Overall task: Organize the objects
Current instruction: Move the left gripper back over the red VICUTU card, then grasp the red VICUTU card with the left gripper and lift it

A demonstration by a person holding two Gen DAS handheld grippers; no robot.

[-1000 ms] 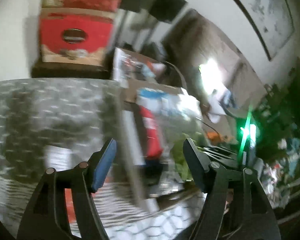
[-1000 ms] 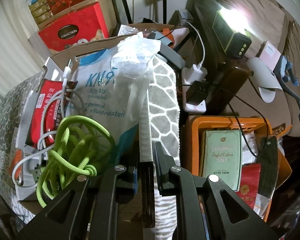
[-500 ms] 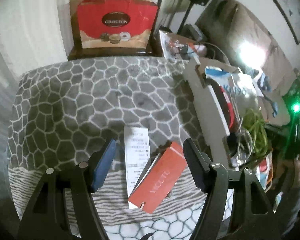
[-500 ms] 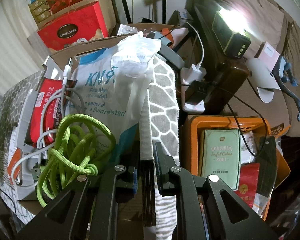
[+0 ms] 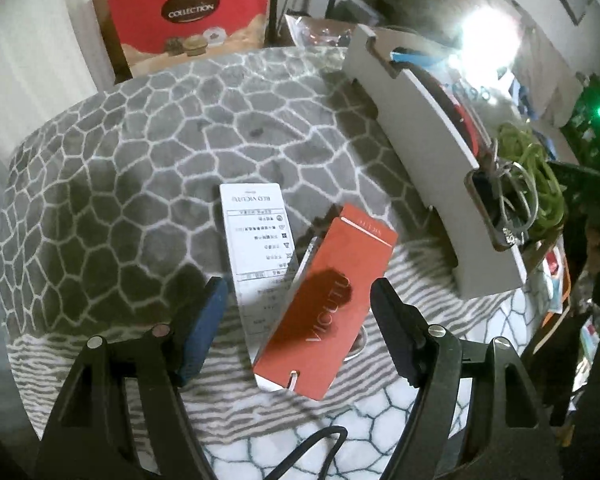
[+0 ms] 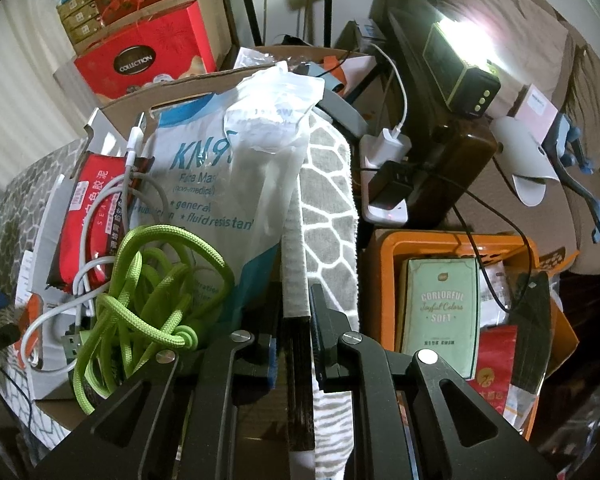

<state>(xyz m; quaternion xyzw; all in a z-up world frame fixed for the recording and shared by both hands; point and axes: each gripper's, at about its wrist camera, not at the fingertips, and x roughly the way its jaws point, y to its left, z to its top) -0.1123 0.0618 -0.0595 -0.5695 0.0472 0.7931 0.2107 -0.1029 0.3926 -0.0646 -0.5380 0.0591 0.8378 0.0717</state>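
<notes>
In the left wrist view a red VICUTU tag point(image 5: 332, 304) lies on a white printed tag point(image 5: 256, 240) on the grey patterned cloth point(image 5: 140, 168). My left gripper point(image 5: 296, 312) is open just above them, one finger on each side. In the right wrist view my right gripper point(image 6: 296, 316) is shut on the near wall of a cardboard box point(image 6: 294, 360). The box holds a green cord point(image 6: 148, 292), a KN95 mask bag point(image 6: 220, 188), a red packet point(image 6: 88, 216) and a white cable point(image 6: 88, 280).
The box's grey wall point(image 5: 432, 160) stands right of the tags. An orange basket point(image 6: 384, 264) with a mint-green pack point(image 6: 440, 312) sits right of the box. A red COLLECTION bag point(image 5: 188, 12) stands behind the table. A power strip point(image 6: 384, 184) and lamp lie beyond.
The left gripper swung left from the box and closed in over the two tags. The right gripper kept its hold on the box wall.
</notes>
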